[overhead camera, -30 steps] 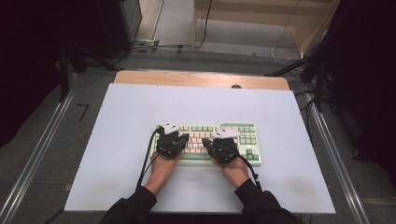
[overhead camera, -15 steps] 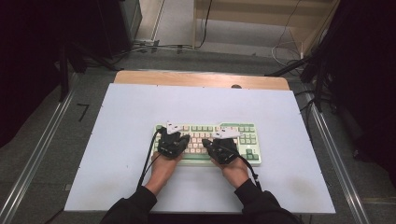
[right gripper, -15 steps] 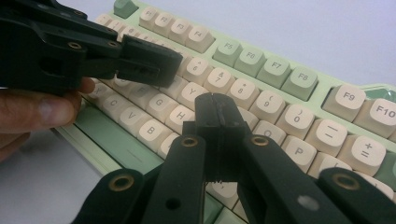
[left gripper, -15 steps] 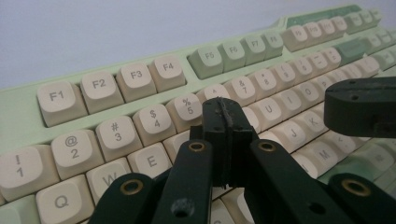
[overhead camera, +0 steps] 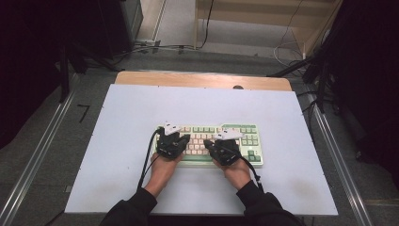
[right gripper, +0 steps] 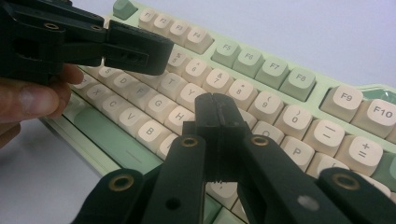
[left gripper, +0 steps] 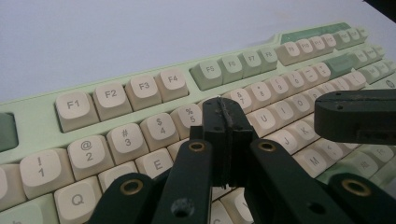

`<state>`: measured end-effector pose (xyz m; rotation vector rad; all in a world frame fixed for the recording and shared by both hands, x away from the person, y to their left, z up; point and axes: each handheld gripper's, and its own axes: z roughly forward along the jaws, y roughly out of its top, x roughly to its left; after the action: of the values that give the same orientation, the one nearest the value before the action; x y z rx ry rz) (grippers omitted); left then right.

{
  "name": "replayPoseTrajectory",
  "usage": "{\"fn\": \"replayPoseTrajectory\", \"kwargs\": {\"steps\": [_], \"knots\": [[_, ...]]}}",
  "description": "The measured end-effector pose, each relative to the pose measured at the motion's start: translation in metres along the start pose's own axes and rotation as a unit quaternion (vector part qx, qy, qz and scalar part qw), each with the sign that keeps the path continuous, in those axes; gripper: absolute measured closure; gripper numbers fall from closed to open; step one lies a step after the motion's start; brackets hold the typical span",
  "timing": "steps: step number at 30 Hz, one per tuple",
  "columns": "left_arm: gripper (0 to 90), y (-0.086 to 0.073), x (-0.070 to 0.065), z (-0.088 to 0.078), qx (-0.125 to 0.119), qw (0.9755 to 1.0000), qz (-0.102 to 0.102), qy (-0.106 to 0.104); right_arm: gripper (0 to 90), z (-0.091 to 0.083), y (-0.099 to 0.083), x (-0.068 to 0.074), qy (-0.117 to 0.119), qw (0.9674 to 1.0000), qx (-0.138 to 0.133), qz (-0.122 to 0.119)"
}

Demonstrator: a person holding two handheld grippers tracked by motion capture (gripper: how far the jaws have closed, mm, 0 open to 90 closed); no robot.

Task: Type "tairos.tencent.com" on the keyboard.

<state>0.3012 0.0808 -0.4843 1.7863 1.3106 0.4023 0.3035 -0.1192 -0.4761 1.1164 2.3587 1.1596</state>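
A pale green keyboard (overhead camera: 244, 134) with cream and green keys lies on the white table, a little right of the middle. My left gripper (overhead camera: 172, 136) hovers over its left half, jaws shut with nothing between them; its tips (left gripper: 225, 113) sit just above the keys near the number row. Over the middle keys my right gripper (overhead camera: 225, 142) is also shut and empty, its tips (right gripper: 215, 103) above the letter rows. The right gripper's jaws (left gripper: 357, 114) show at the right of the left gripper view, and the left gripper (right gripper: 135, 49) shows at the upper left of the right gripper view.
The white table top (overhead camera: 141, 108) spreads wide around the keyboard, with a wooden strip (overhead camera: 202, 79) along its far edge. Metal rails (overhead camera: 42, 146) run down both sides. Cables lie on the floor beyond the table.
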Motion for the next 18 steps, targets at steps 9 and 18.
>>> {"fn": "replayPoseTrajectory", "kwargs": {"steps": [9,18], "knots": [[90.0,0.0002,0.0003,-0.0034,-0.003,1.0000,0.000,0.000,87.3,-0.0004,0.0000,0.0001,-0.001,1.0000,-0.001,-0.002],[90.0,-0.0002,0.0004,-0.0080,-0.007,1.0000,-0.002,-0.001,87.3,-0.0004,-0.0001,0.0003,-0.001,1.0000,0.000,-0.002]]}}
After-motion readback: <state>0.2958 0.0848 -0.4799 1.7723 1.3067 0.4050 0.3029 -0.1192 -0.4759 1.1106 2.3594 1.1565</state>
